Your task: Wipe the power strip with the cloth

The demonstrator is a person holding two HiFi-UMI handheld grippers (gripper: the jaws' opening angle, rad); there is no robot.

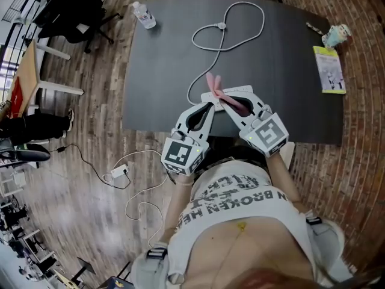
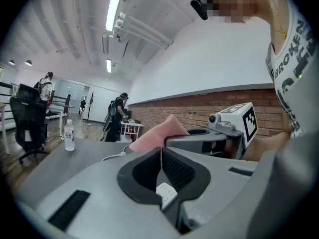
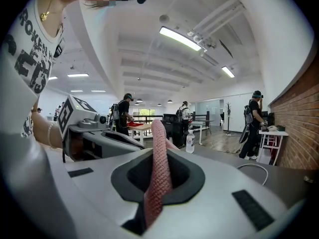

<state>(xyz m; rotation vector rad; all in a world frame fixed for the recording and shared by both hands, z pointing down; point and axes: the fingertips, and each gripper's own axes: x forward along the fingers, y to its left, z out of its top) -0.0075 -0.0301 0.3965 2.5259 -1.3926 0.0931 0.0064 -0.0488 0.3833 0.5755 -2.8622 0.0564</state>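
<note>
A white power strip lies on the black table near its front edge, half hidden under both grippers; its cable loops toward the far side. A pink cloth is held over it. My right gripper is shut on the cloth, which runs up between its jaws. My left gripper is shut too, with a thin pink edge of the cloth pinched at its tips. A corner of the strip shows below the left jaws.
A water bottle stands at the table's far left corner. A booklet and a small cup sit at the right edge. A charger with white cord lies on the wooden floor. An office chair and people stand farther off.
</note>
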